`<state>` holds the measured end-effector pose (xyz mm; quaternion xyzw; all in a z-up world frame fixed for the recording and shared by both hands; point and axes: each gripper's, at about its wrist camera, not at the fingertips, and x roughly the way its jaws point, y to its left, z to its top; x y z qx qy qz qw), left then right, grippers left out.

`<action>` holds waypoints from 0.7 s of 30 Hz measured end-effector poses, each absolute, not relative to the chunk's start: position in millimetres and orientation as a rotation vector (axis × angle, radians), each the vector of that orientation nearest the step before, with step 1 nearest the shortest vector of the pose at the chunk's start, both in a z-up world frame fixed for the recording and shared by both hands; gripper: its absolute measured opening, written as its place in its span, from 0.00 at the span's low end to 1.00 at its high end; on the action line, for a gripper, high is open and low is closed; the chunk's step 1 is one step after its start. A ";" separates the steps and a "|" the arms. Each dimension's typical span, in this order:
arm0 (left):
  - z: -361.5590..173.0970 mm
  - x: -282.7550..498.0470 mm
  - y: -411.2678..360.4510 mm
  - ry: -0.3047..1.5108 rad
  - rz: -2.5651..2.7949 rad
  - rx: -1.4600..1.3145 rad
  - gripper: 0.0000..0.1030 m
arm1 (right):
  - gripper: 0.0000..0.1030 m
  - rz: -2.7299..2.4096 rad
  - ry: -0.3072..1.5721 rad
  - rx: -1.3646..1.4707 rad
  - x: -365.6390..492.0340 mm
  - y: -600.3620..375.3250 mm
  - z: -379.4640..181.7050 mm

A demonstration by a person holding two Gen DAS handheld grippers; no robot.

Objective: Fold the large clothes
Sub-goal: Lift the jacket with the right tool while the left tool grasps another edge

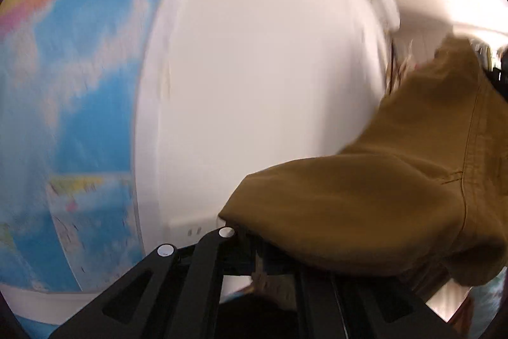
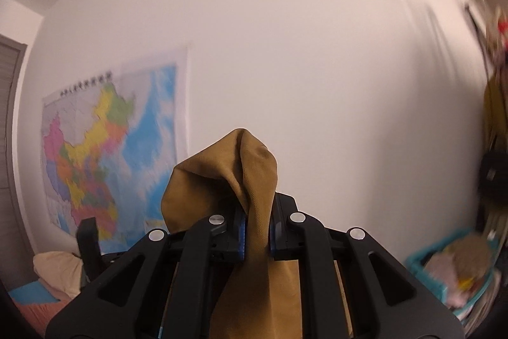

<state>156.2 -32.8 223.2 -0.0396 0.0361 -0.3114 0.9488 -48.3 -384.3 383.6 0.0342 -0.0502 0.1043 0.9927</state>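
Observation:
A mustard-brown garment (image 1: 381, 205) hangs in the air in front of a white wall. In the left wrist view it drapes over the right side of my left gripper (image 1: 257, 250) and hides the fingertips. The jaws are shut and the cloth lifts with them. From there the cloth stretches up toward the right edge. In the right wrist view a bunched fold of the same garment (image 2: 222, 177) sticks up between the blue pads (image 2: 242, 239). My right gripper (image 2: 256, 231) is shut on it, and the rest of the cloth hangs down below the fingers.
A large coloured wall map (image 2: 108, 148) hangs at the left and is seen close up as the map (image 1: 63, 84) in the left wrist view. A teal basket (image 2: 412, 262) with several clothes stands low right. A cream pillow (image 2: 57, 272) and a dark chair back (image 2: 89, 240) are low left.

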 end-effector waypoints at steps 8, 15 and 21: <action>318.5 40.4 22.4 -0.119 -0.506 -0.123 0.02 | 0.09 0.275 -0.231 0.041 -152.3 -367.0 435.1; 344.1 -105.0 85.3 -0.256 -0.306 -0.076 0.03 | 0.10 0.469 -0.242 0.052 -218.4 -335.5 427.1; 346.7 -213.9 123.5 -0.282 -0.108 0.028 0.03 | 0.10 0.654 -0.120 0.081 -245.4 -299.6 401.3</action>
